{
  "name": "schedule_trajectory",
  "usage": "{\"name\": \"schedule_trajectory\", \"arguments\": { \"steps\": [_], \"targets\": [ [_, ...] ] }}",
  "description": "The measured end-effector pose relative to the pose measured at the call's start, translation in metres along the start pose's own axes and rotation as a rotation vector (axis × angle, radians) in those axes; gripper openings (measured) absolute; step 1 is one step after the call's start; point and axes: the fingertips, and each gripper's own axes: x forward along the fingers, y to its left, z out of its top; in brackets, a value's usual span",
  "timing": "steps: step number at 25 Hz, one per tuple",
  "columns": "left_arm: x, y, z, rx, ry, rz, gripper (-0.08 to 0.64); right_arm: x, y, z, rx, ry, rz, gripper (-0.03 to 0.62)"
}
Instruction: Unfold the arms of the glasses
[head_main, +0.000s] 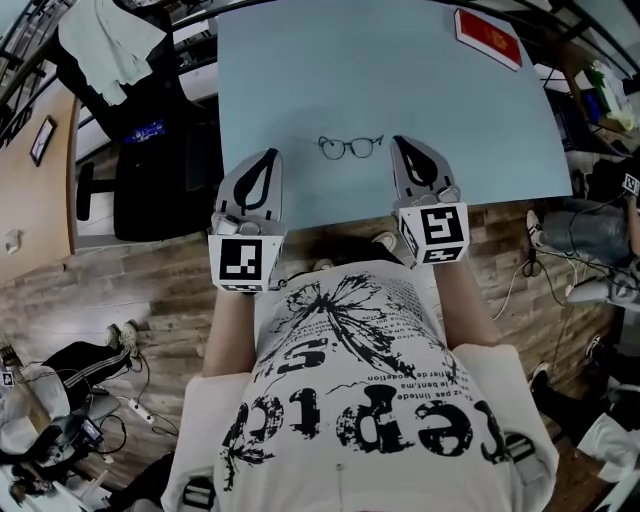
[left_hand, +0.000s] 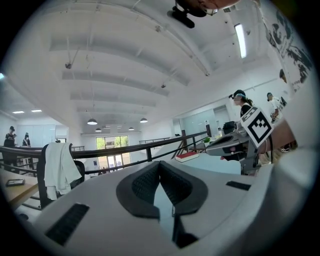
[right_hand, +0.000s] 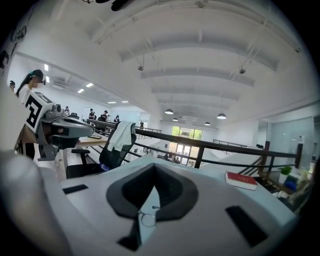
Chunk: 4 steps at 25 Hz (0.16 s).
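**A:** Where are the glasses lying right now?

**B:** The thin, dark-framed glasses with round lenses (head_main: 350, 147) are lying on the pale blue table (head_main: 300, 70), near its front edge. They are sitting between the tips of the two grippers.

**A:** And how are the jaws standing?

**B:** The left gripper (head_main: 271, 153) is hovering to the left of the frame, clearly apart from it. Its jaws are pressing together at the tips, with nothing between them. The right gripper (head_main: 398, 141) is hanging just beside the frame's right end, and I cannot tell whether it is touching. Its jaws are also meeting tightly and pinching nothing. In the right gripper view, one round lens is showing through the slit below the closed tips.

**A:** What else is sitting around?

**B:** A flat red book (head_main: 488, 38) is lying at the table's far right corner, well apart from the glasses. A black office chair (head_main: 150, 170) is standing left of the table, with a white garment (head_main: 105, 40) draping over its back. The person is wearing a white printed T-shirt (head_main: 360, 400) and standing on a wooden floor (head_main: 130, 290).
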Motion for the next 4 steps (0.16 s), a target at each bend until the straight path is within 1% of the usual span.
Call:
{"name": "schedule_trajectory", "arguments": {
  "steps": [4],
  "targets": [
    [0.0069, 0.0037, 0.0029, -0.002, 0.000, 0.008, 0.018, 0.0057, -0.0065, 0.0024, -0.013, 0.003, 0.002, 0.008]
  ]
}}
